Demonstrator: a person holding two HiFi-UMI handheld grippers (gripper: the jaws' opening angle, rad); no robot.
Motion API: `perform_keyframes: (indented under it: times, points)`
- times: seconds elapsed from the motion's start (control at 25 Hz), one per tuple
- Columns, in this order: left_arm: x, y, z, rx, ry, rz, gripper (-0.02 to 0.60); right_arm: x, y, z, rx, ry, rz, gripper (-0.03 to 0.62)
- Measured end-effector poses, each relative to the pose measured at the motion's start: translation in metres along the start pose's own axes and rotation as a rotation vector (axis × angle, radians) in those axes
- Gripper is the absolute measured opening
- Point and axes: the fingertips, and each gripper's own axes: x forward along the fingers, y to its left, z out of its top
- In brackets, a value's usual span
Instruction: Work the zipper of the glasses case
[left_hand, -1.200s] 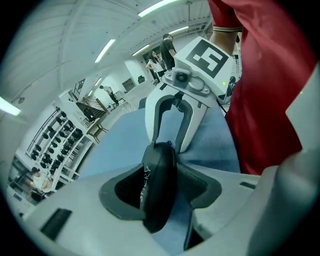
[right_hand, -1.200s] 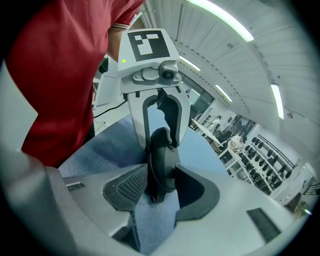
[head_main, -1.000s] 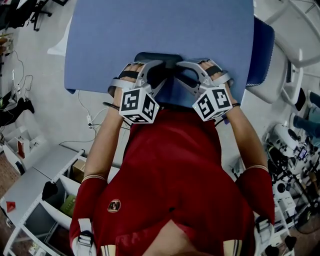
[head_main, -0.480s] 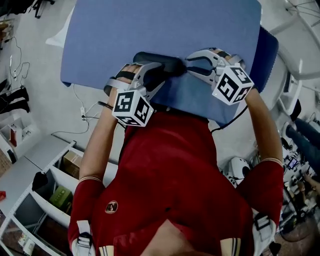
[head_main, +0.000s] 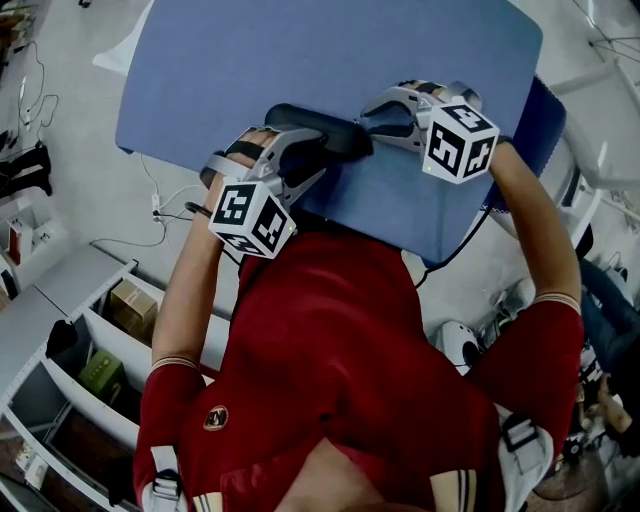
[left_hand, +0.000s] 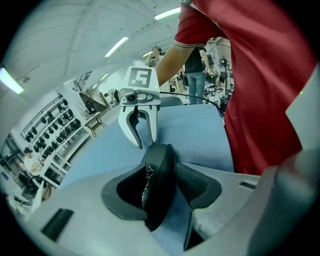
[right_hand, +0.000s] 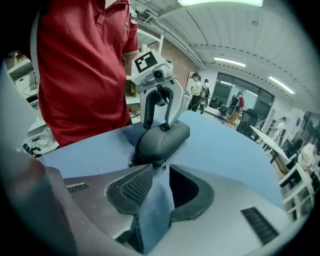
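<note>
Glasses case (head_main: 318, 130): dark, domed shell, lying flat on the blue worktop (head_main: 330, 50), toward the worktop's 6 o'clock edge in the head view, close to the person's red shirt (head_main: 340, 330). Long axis runs roughly along the 10-to-4 line in that view. The 10 o'clock end sits inside the left claw (left_hand: 162, 180) and the 4 o'clock end points at the right claw (right_hand: 160, 175). The left claw is clamped across the case's width, one pad on each flank and jaws wide because the shell is wide, so it reads as the anchor hold. The right claw's jaws have just been closing, but a gap remains between them. The small metal zipper pull (right_hand: 161, 168) hangs at the case's 4 o'clock end, right at the mouth between the jaw tips. The pads are not pressing on it yet, and only bare worktop shows further down the gap. Progress, judged from this: the case is braced and the right claw is lined up on the pull, so the setup is done. The shell looks closed, with no gape along the seam in either gripper view, though the zipper track itself is too dark to follow. What's left is to pinch the pull, then run it along the seam around the shell while the left claw holds the case against the drag. The main risk looks like the tips closing just short of the tab and grabbing nothing, since the pull is small and sits at the very tip line.
</note>
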Motion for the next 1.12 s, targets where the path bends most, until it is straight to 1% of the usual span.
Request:
perform_keyframes:
  times: [0.4, 0.48, 0.56, 0.72, 0.92, 1.12]
  points:
    - [0.001, 0.0, -0.003, -0.008, -0.001, -0.027, 0.186, 0.019, 0.002, -0.014, -0.28, 0.065, 0.257, 0.104]
    - [0.0, 0.001, -0.003, -0.008, -0.003, -0.034, 0.186, 0.019, 0.003, -0.017, -0.343, 0.083, 0.297, 0.104]
    - [-0.001, 0.003, -0.003, -0.016, -0.004, -0.038, 0.186, 0.019, -0.001, -0.016, -0.394, 0.089, 0.316, 0.104]
    - [-0.001, 0.002, -0.005, -0.032, -0.006, -0.047, 0.186, 0.02, -0.01, -0.013, -0.432, 0.061, 0.343, 0.091]
    - [0.005, -0.006, -0.009, -0.027, 0.0, -0.065, 0.186, 0.027, 0.003, -0.016, -0.503, 0.055, 0.415, 0.077]
    - [0.003, -0.005, -0.009, -0.03, -0.002, -0.074, 0.186, 0.032, 0.001, -0.012, -0.561, 0.041, 0.48, 0.077]
